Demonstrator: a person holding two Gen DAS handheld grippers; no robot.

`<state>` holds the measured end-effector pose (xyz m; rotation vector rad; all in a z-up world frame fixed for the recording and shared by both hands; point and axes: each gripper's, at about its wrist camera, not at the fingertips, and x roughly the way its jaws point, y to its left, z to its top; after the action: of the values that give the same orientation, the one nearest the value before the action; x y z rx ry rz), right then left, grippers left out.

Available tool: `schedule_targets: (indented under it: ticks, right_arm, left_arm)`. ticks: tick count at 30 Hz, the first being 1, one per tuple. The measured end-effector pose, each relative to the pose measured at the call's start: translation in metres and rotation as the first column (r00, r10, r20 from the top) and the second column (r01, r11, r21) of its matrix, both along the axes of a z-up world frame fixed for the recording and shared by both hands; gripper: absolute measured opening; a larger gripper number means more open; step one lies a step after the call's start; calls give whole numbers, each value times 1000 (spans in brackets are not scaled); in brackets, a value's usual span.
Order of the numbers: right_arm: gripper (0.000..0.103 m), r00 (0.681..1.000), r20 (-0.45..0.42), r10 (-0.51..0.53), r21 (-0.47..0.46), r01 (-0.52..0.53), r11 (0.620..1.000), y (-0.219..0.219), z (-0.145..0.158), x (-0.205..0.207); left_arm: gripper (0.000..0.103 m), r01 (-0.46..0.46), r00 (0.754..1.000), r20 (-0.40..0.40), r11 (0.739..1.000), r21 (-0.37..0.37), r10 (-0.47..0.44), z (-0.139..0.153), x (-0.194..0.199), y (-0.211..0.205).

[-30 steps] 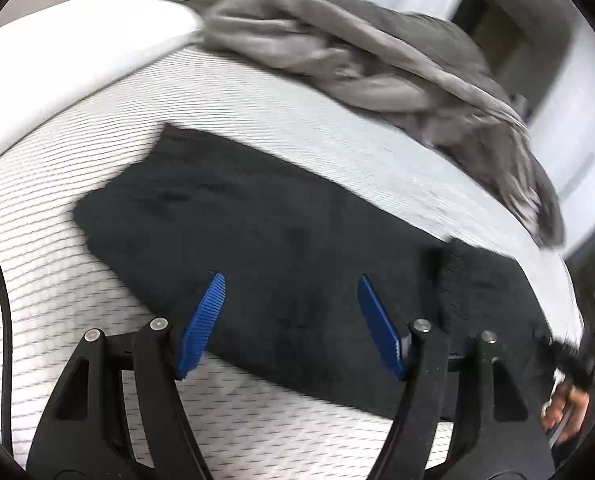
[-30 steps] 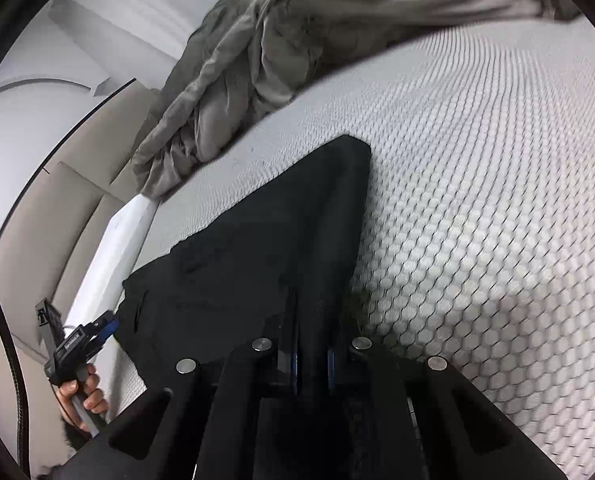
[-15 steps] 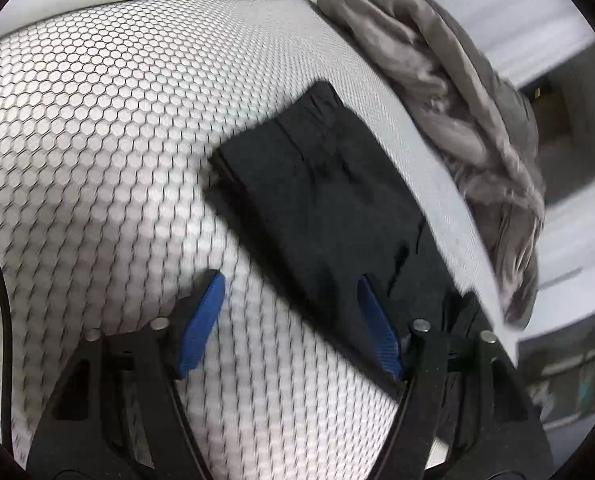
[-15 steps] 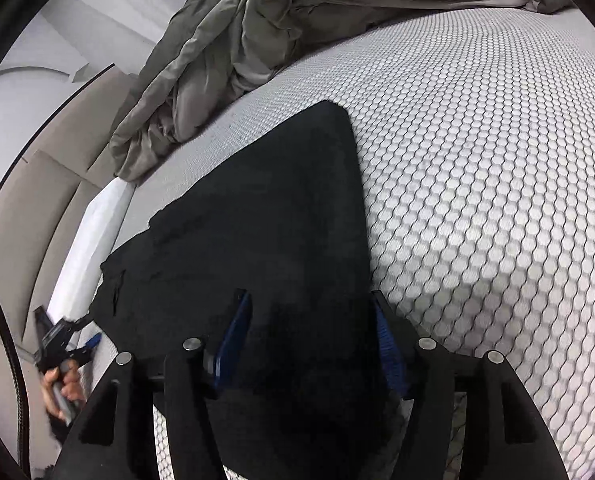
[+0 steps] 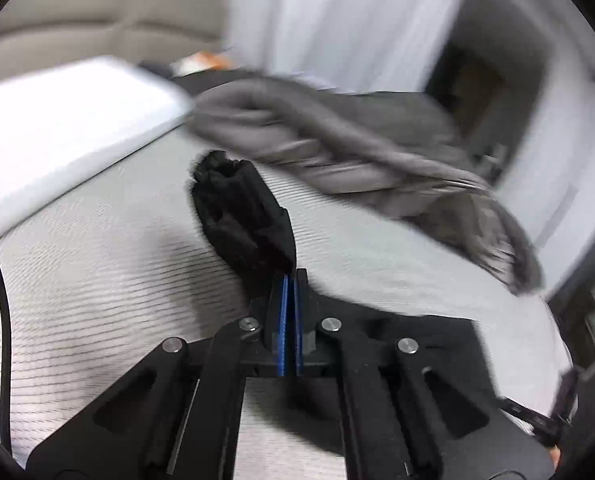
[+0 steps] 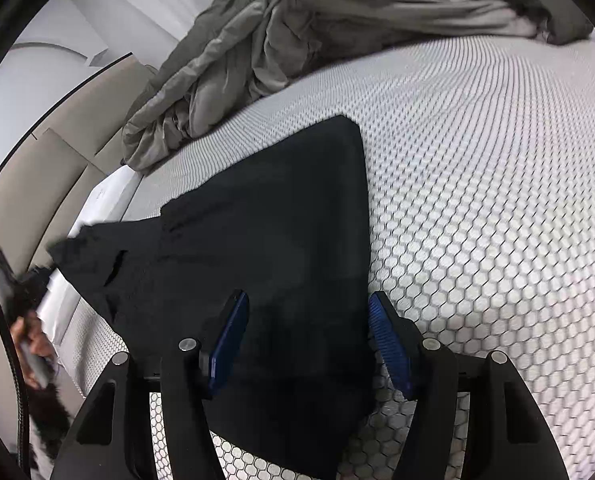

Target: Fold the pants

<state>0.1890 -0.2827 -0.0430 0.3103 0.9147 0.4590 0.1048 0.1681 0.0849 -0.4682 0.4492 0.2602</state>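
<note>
Now L claw pinching pants – R claw opening, pads clear of cloth.

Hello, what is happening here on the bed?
A person is folding black pants on a bed, holding a gripper in each hand. The left gripper is shut on a bunched end of the pants and holds it above the bed. The right gripper is opening over the flat part. A grey blanket lies behind.
</note>
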Motion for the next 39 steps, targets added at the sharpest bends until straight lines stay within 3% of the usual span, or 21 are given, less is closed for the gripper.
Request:
schedule_targets:
  ticks: [3, 6, 9, 11, 12, 14, 15, 18, 20, 22, 24, 26, 28, 30, 33, 37, 39]
  right_arm:
    - [64, 999, 25, -20, 11, 20, 1000, -3, 8, -1]
    - [65, 998, 45, -38, 24, 37, 999, -10, 15, -3]
    - [66, 997, 52, -53, -6, 53, 999, -19, 15, -5]
    - [66, 996, 54, -73, -28, 74, 997, -27, 14, -6]
    - [66, 995, 51, -83, -39, 85, 996, -32, 13, -5]
    - [66, 994, 46, -97, -44, 99, 994, -40, 13, -5]
    - [66, 994, 45, -102, -46, 104, 994, -42, 13, -4]
    - [66, 992, 53, -111, -50, 113, 992, -48, 14, -4]
    - [66, 992, 47, -115, -42, 117, 992, -49, 13, -3]
    - [66, 994, 47, -97, -28, 99, 995, -43, 15, -3]
    - [66, 995, 57, -77, -26, 78, 997, -33, 18, -4]
    - [66, 998, 55, -37, 7, 36, 999, -16, 21, -1]
    - [66, 999, 47, -5, 52, 2, 999, 0, 22, 2]
    - [66, 999, 32, 22, 110, -26, 994, 21, 22, 10]
    - [66, 998, -2, 58, 196, -56, 979, 52, 19, 25]
    - [65, 995, -72, 65, 299, -41, 953, 88, 4, 57]
    - [64, 991, -121, 51, 363, -4, 932, 102, -10, 81]
  left_arm:
    - [0, 173, 984, 40, 982, 75, -176, 24, 25, -80]
    - [0, 368, 926, 40, 921, 125, -375, 27, 47, -163]
    - [0, 607, 795, -83, 785, 127, -601, -14, 74, -248]
    - [0, 688, 722, -190, 720, 88, -666, -47, 86, -278]
    - [0, 706, 698, -234, 704, 73, -676, -63, 88, -285]
    - [3, 704, 689, -307, 707, 67, -657, -91, 88, -294]
    - [5, 712, 670, -348, 700, 52, -655, -105, 89, -296]
    - [5, 740, 631, -371, 672, 24, -682, -123, 78, -291]
    - [7, 736, 654, -325, 674, 62, -683, -113, 67, -275]
    - [18, 706, 693, -265, 705, 65, -670, -101, 47, -253]
    - [47, 631, 766, -193, 775, 40, -614, -89, 33, -213]
    - [59, 532, 840, -134, 847, 12, -526, -83, 30, -174]
    - [60, 422, 900, -113, 906, -23, -421, -83, 31, -133]
    - [60, 333, 935, -110, 942, -48, -336, -88, 30, -101]
    - [60, 228, 964, -118, 968, -103, -239, -101, 31, -59]
    - [60, 159, 971, -148, 969, -189, -188, -119, 31, -17]
    - [60, 147, 971, -161, 971, -186, -177, -126, 35, -4]
